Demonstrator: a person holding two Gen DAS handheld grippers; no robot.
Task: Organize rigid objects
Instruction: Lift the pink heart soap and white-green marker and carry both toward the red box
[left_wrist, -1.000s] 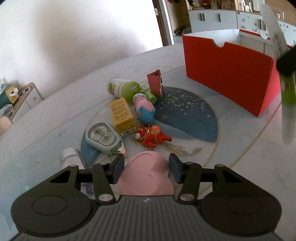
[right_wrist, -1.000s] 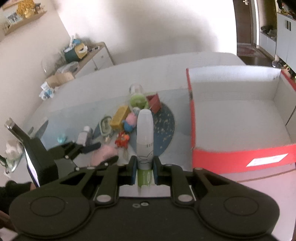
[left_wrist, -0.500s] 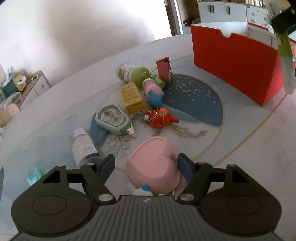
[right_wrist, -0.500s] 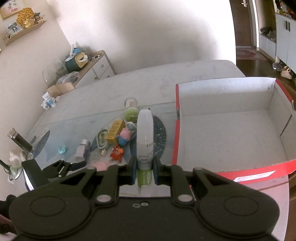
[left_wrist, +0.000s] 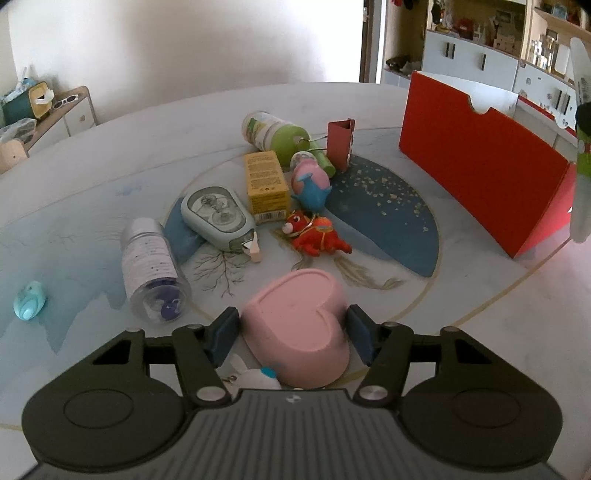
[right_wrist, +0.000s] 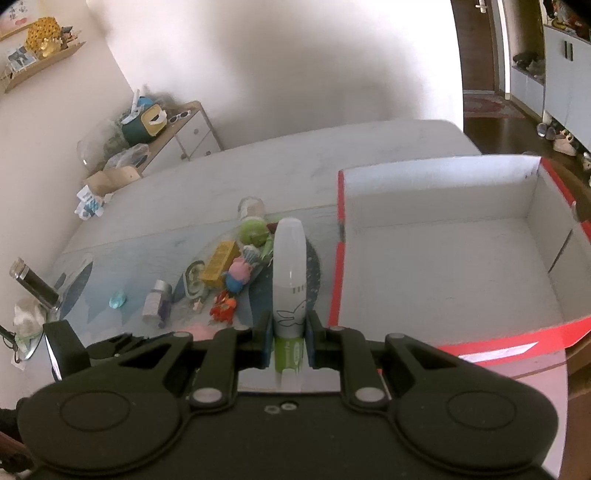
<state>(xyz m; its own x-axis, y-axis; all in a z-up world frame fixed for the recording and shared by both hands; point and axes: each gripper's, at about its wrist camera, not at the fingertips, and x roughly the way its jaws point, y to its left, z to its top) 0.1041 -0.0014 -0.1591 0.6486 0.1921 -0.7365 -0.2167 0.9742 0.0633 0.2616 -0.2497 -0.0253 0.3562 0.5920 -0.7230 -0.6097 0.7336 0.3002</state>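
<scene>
Right wrist view shows the right tool (right_wrist: 289, 334) clamped on a white-and-green bottle (right_wrist: 290, 273) held beside the red box (right_wrist: 436, 258), ready for lowering inside, while the left tool (left_wrist: 291, 338), jaws closing around the pink heart bowl (left_wrist: 299, 321), prepares its pickup.

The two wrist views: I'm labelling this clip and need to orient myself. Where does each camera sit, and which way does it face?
Left wrist: on the left gripper, angled down at the table clutter; its closing jaws flank the pink heart box.
Right wrist: on the right gripper, higher up, facing the open red box; its jaws are shut on the white-and-green tube.
Shared: red box, yellow carton, red toy, heart box and tube.
</scene>
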